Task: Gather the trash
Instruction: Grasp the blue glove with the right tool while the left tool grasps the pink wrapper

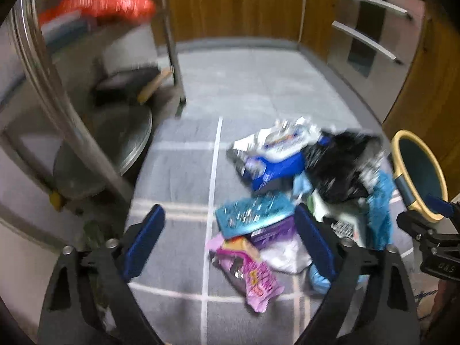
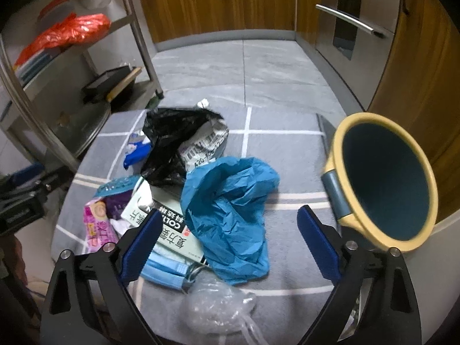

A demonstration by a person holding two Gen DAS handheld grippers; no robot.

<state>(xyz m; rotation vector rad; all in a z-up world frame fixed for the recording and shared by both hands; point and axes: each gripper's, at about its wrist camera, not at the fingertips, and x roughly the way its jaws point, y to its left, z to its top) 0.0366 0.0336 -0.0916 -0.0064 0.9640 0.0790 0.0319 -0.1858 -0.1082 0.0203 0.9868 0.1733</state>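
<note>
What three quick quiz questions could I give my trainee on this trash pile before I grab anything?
1. True or false: the right gripper is open and holds nothing.
2. Which item lies nearest between the right gripper's fingers: A) black plastic bag, B) crumpled blue bag, C) pink wrapper?
3. Fill in: the bin with the yellow rim stands to the ____ of the pile in the right wrist view.

Key
1. True; the left gripper is open too.
2. B
3. right
</note>
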